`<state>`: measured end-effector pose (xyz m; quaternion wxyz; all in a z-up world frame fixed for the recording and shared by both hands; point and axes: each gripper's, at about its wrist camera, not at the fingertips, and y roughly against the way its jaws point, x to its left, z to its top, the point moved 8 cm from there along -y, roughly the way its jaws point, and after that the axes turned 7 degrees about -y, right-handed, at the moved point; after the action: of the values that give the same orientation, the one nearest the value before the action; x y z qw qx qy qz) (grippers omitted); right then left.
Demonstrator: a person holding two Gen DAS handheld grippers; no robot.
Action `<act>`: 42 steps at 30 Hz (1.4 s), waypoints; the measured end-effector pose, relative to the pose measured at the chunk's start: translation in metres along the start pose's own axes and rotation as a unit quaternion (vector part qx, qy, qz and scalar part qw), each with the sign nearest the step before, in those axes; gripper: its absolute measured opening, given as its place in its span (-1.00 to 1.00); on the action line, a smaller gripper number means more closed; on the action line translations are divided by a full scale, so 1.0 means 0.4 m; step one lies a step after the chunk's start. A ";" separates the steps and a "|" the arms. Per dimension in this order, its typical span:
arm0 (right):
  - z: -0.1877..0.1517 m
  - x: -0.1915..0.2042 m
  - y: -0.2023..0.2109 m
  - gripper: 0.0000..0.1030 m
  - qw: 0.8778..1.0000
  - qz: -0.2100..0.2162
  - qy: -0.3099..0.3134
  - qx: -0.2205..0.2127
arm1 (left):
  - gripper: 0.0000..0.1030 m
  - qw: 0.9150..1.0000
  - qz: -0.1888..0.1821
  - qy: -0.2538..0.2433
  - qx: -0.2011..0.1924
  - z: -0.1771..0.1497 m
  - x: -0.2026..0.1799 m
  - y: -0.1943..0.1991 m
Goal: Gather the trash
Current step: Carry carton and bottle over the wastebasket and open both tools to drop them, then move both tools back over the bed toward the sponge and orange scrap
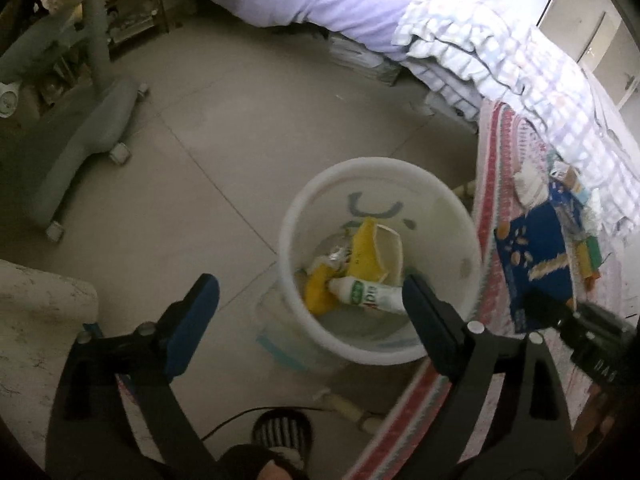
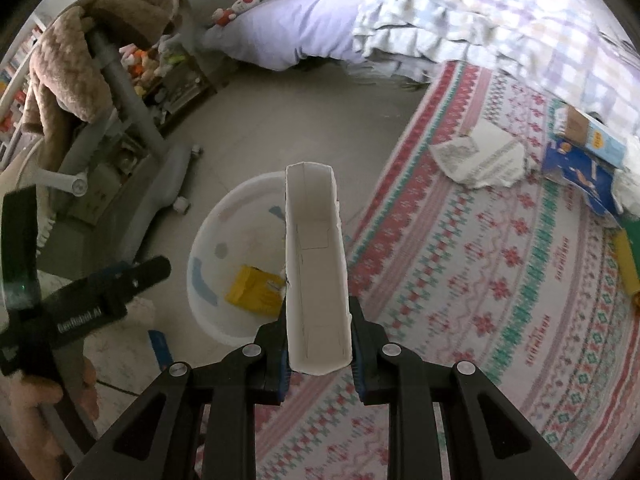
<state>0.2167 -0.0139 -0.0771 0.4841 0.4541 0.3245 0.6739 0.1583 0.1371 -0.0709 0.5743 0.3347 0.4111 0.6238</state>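
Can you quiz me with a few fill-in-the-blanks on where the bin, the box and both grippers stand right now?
1. The right gripper is shut on an opened white ____.
2. The left gripper has its jaws ____ and holds nothing.
3. The white toothpaste tube lies inside the ____.
4. The crumpled paper rests on the patterned ____.

Missing words: cardboard box; open; white bin; bedspread
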 end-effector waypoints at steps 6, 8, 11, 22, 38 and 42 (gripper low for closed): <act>0.022 0.043 -0.028 -0.48 1.000 0.009 0.003 -0.003 | 0.83 1.000 0.011 -0.013 -0.003 0.003 0.021 0.005; 0.031 0.057 -0.033 -0.48 1.000 0.016 0.010 -0.006 | 0.84 1.000 0.005 -0.011 -0.003 0.006 0.022 0.006; 0.045 0.064 -0.038 -0.04 1.000 0.006 0.013 -0.005 | 0.84 1.000 0.004 -0.009 -0.004 0.006 0.025 0.011; 0.040 -0.010 0.039 0.29 0.999 -0.010 -0.005 -0.030 | 0.84 1.000 -0.017 -0.009 -0.001 0.006 -0.006 0.015; -0.012 -0.299 0.172 0.32 0.993 -0.076 -0.073 -0.057 | 0.84 0.998 -0.043 -0.035 0.009 0.010 -0.160 0.004; -0.014 -0.397 0.187 0.32 0.989 -0.092 -0.104 -0.056 | 0.84 0.998 -0.045 -0.049 0.009 0.014 -0.218 -0.001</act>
<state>0.2037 -0.1881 -0.0609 0.5999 0.4617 0.2743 0.5930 0.1738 0.0514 -0.0640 0.6179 0.3515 0.4028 0.5765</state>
